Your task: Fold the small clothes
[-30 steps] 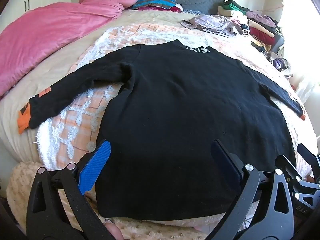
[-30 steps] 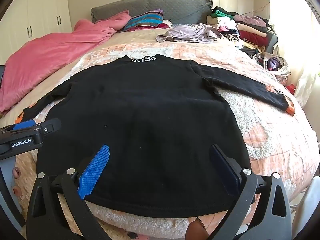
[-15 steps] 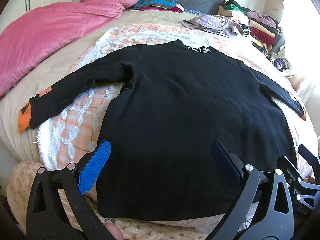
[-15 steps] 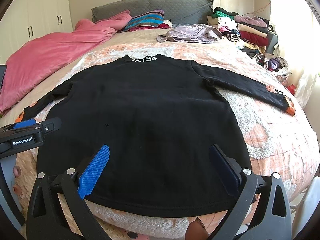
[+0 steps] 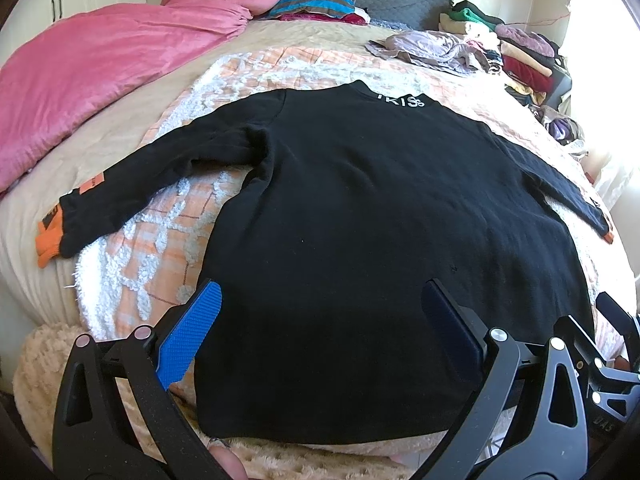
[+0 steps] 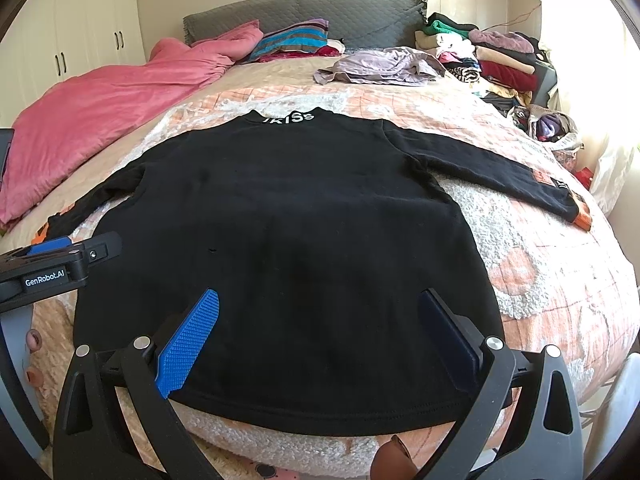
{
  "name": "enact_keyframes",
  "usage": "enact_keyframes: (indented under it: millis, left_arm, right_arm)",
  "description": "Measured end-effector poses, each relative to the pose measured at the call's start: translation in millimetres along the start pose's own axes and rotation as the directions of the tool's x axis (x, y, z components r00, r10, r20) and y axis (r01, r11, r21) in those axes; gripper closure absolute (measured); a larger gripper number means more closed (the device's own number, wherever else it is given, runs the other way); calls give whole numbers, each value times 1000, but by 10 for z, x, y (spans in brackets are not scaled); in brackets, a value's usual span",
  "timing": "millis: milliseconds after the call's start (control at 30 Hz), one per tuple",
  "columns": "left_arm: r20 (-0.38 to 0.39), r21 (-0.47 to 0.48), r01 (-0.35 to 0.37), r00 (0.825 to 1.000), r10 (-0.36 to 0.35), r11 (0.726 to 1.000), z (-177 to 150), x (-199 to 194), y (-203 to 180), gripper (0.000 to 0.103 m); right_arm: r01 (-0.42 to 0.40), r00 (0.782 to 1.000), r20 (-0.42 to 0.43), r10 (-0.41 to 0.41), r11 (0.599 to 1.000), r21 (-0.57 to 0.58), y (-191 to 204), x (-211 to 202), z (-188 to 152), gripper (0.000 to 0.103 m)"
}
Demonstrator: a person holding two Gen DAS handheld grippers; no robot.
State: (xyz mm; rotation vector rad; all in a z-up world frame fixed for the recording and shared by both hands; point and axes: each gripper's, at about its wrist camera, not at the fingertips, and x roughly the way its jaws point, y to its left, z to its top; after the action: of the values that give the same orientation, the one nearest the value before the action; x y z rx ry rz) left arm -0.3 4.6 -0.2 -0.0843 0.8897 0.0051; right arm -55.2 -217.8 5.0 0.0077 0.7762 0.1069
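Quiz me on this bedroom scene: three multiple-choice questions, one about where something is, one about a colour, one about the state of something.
1. Where does the pink blanket lie, seen from the right tongs' camera?
A. left side of the bed
B. right side of the bed
C. on the floor

2. What colour are the cuffs on the black sweater?
A. green
B. orange
C. white

3. How is the sweater lying?
A. folded in half
B. rolled up
C. spread flat, sleeves out

Answers:
1 A: it covers the bed's left part, beside the cupboards.
2 B: the right cuff and the left cuff are orange.
3 C: both sleeves stretch sideways, and the left tongs and right tongs hover open, holding nothing.
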Motion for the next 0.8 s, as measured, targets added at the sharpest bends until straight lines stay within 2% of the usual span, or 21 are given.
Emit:
enact_keyframes:
  millis: [800]
  left_arm:
    - [-10,4,-4,1000,4,1000,44,48,-3,9]
  right_arm:
    - [11,1000,-2,-11,1000,-4,-15,59,67,4]
